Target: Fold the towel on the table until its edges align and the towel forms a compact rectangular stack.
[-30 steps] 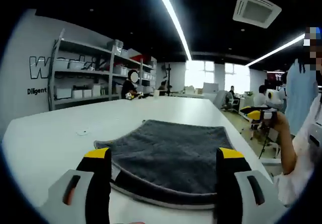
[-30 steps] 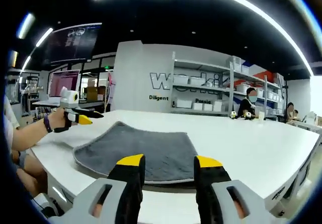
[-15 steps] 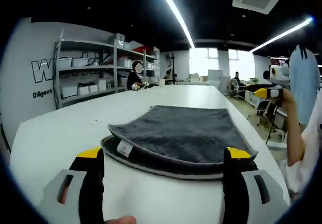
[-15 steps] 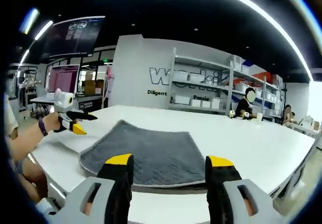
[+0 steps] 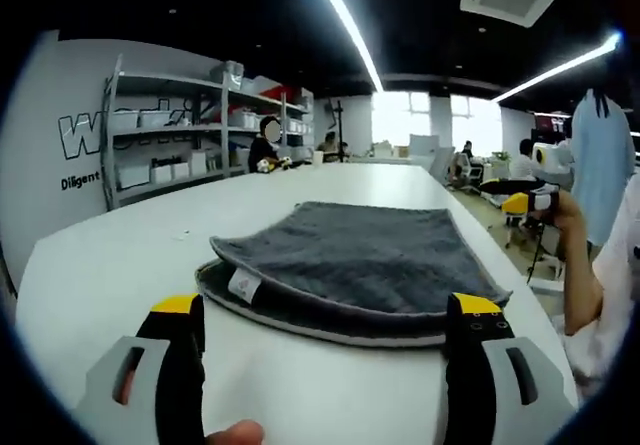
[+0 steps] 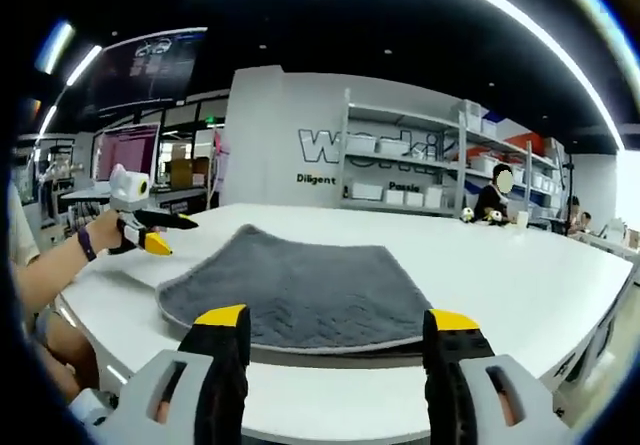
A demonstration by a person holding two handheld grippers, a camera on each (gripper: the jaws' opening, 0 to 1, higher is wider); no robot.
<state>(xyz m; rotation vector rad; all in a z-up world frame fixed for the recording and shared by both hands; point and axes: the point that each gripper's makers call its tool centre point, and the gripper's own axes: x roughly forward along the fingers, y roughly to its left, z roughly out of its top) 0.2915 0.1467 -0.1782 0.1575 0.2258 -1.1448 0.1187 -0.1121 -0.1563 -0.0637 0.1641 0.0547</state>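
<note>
White tabletop [image 5: 120, 265] carries the work, shelving behind; left tool [image 5: 325, 315] hangs spread wide and empty before the gray towel [image 5: 350, 265], already doubled with a label at its near corner; right tool [image 6: 335, 330], equally wide and empty, faces the towel's other edge, probably lining up the next fold.

Towel ahead of both my grippers, on the surface.

The folded towel [image 5: 350, 265] lies on the surface [image 5: 120, 265], just beyond my left gripper [image 5: 325, 320], its label [image 5: 240, 285] on the near left corner. My right gripper [image 6: 335, 330] faces the towel from another side. Shelves [image 5: 165, 130] stand behind, past the surface's far-left edge.
</note>
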